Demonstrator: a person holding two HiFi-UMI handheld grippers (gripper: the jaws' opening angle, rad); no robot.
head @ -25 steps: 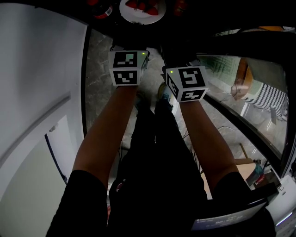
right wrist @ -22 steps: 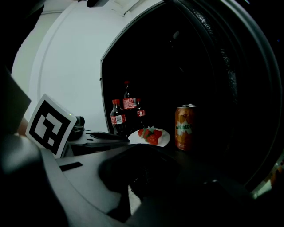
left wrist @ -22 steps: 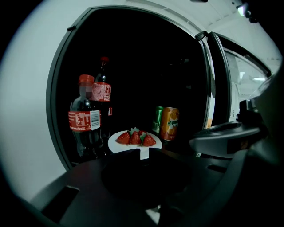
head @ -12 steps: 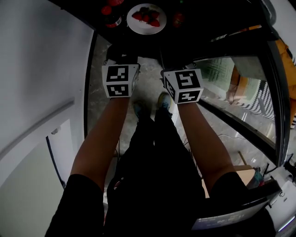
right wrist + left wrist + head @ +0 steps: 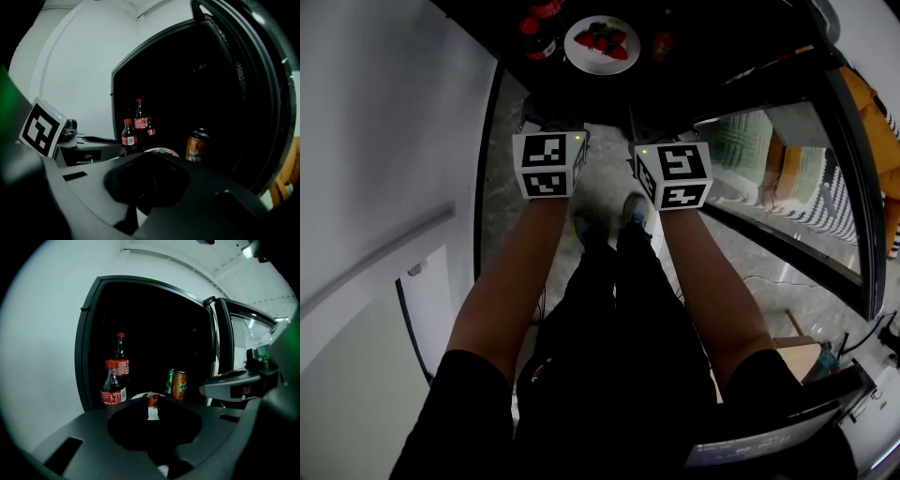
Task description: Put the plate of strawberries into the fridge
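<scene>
Plate of strawberries (image 5: 602, 44) sits inside the fridge (image 5: 89, 348) on a dark shelf, white plate, red berries on top. Both grippers are well apart from it, out in front of the open fridge. Left gripper (image 5: 152, 403): jaws all but together, only a thin slit between the tips, nothing gripped; the plate shows far off through the slit. Right gripper (image 5: 151, 161): jaws closed together, empty. Head view shows both marker cubes side by side, left cube (image 5: 548, 164) and right cube (image 5: 675, 175), each with a green light at a top corner, bare forearms behind them.

Cola bottle (image 5: 112, 389) with red cap stands just left of the plate, a taller second bottle (image 5: 121, 355) behind it; right gripper view hints at a third bottle further back but it's too dark to be sure. Green can (image 5: 169, 381) and orange can (image 5: 180, 386) stand right of the plate, touching or nearly so. Plate is between the bottles and the cans.

Fridge door (image 5: 255, 79) is swung open on the right, glass panel reflecting the room. White wall (image 5: 375, 141) left of the fridge. Person stands on a grey marbled floor (image 5: 511, 159), dark trousers, shoes (image 5: 633, 208) visible between the arms
</scene>
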